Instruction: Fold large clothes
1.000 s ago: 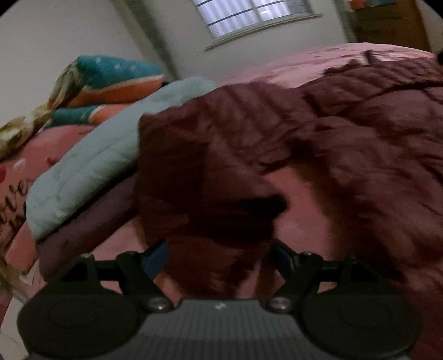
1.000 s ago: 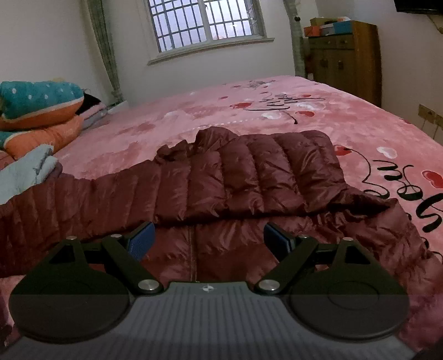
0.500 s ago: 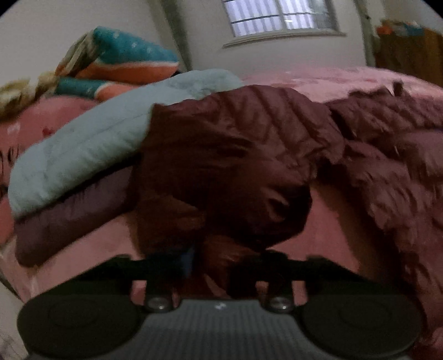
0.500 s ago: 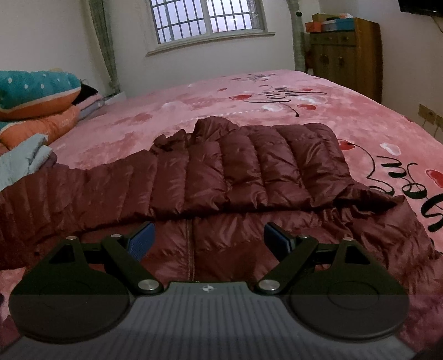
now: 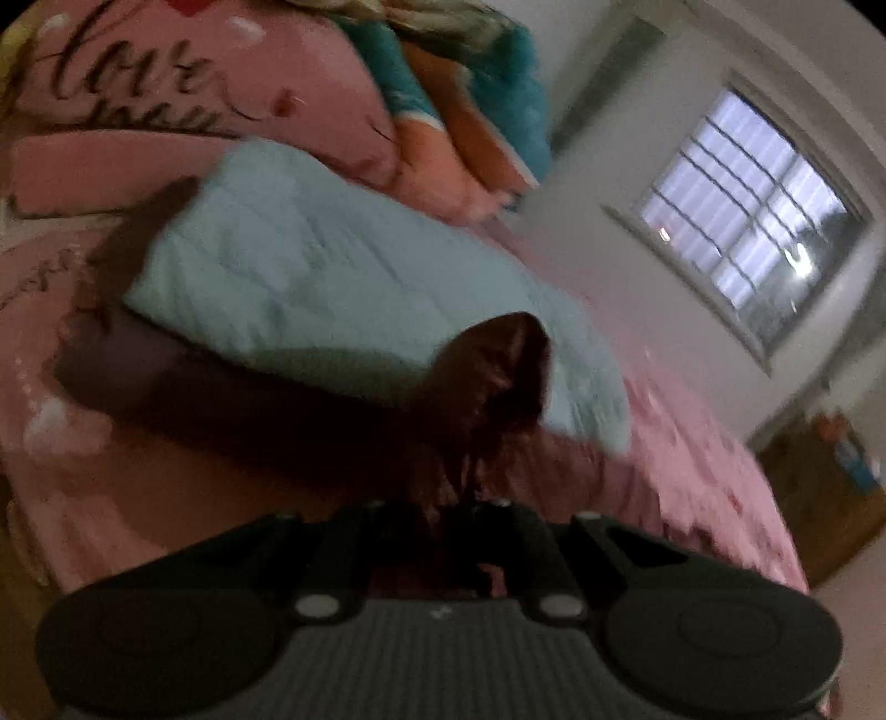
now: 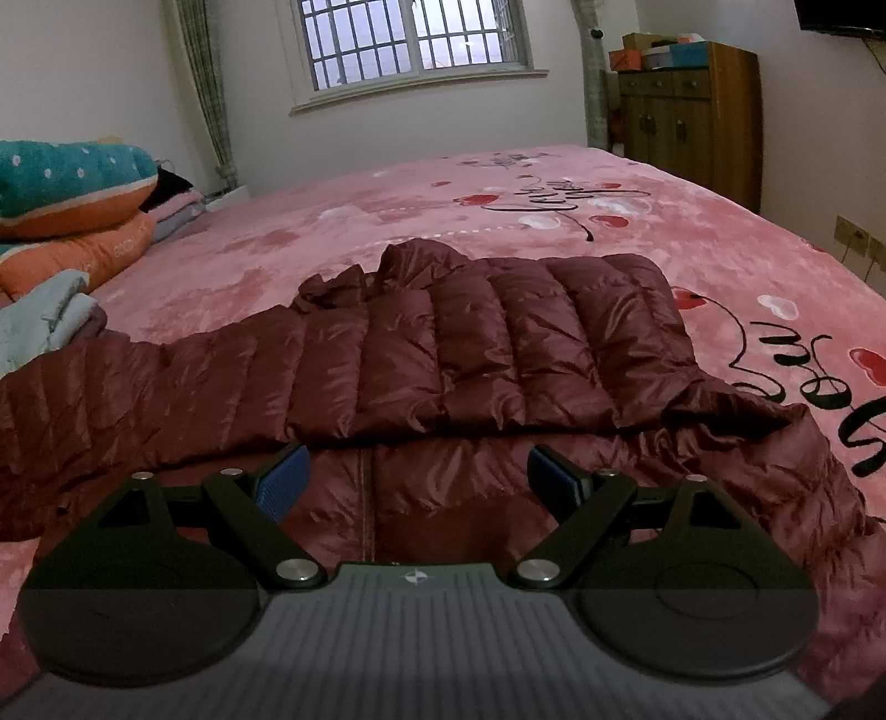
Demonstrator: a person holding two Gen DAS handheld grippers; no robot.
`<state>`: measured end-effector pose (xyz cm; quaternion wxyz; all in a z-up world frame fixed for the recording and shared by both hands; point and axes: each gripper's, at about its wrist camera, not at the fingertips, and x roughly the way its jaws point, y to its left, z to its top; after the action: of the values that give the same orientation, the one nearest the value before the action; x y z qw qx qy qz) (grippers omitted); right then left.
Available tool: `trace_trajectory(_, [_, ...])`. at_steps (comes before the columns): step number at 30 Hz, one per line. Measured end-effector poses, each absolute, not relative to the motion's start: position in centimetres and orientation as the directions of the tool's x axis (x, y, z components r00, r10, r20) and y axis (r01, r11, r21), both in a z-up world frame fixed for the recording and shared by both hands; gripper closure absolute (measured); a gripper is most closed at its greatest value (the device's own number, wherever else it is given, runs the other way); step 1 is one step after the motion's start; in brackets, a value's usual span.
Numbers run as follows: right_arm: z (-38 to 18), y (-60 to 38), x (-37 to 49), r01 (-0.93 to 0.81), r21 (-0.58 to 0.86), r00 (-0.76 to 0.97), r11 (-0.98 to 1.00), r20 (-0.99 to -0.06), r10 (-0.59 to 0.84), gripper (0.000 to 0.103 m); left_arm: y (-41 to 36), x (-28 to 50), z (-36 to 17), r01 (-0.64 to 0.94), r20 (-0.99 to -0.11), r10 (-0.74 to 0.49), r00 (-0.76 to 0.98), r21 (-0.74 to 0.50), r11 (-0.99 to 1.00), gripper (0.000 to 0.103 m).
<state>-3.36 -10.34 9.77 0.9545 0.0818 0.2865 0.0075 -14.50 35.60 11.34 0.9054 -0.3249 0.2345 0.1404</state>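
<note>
The maroon down jacket (image 6: 498,354) lies spread across the pink bed (image 6: 554,221), its left sleeve (image 6: 138,399) stretched out toward the folded pale blue garment (image 5: 332,288). My left gripper (image 5: 459,509) has just clamped onto the sleeve's cuff (image 5: 493,376), so I should carry it over the body in one smooth arc. My right gripper (image 6: 418,476) hangs released above the zipper (image 6: 368,498), ready to pin the crease.

A home bedroom. A wide bed (image 6: 343,232) under a pink blanket printed with hearts and script fills the room. Folded quilts (image 6: 66,210) are stacked at nine o'clock, a barred window (image 6: 412,41) with a curtain (image 6: 207,94) sits at twelve, and a wooden cabinet (image 6: 689,116) topped with boxes stands at two.
</note>
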Motion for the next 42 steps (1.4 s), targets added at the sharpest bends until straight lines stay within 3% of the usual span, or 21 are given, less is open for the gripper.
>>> trace_trajectory(6, [9.7,-10.4,-3.1,0.037,0.164,0.836,0.986,-0.546,0.059,0.0,38.4,-13.8,13.0,-0.39,-0.482,0.072,0.873,-0.604,0.695,0.097])
trace_trajectory(10, [9.7,-10.6,-2.9,0.042,0.164,0.839,0.986,-0.542,0.054,0.0,38.1,-13.2,14.7,-0.306,-0.414,0.009,0.91,-0.659,0.687,0.097])
trace_trajectory(18, [9.8,-12.2,-2.4,0.081,0.219,0.843,0.972,-0.536,0.051,0.0,33.7,-10.3,18.7,-0.107,-0.273,-0.132,0.953,-0.708,0.698,0.097])
trace_trajectory(27, [10.5,-16.2,-2.2,0.144,0.315,0.865,0.938,-0.5,0.035,0.0,24.9,-4.8,24.7,0.128,-0.166,-0.315,0.934,-0.67,0.731,0.097])
trace_trajectory(34, [10.9,-20.6,-2.4,0.217,0.42,0.881,0.881,-0.473,0.009,0.0,13.7,0.5,27.0,0.309,-0.198,-0.507,0.839,-0.593,0.744,0.097])
trace_trajectory(42, [10.7,-26.3,-3.5,0.32,0.541,0.895,0.778,-0.442,-0.061,0.0,1.0,6.4,23.4,0.425,-0.315,-0.638,0.703,-0.533,0.732,0.096])
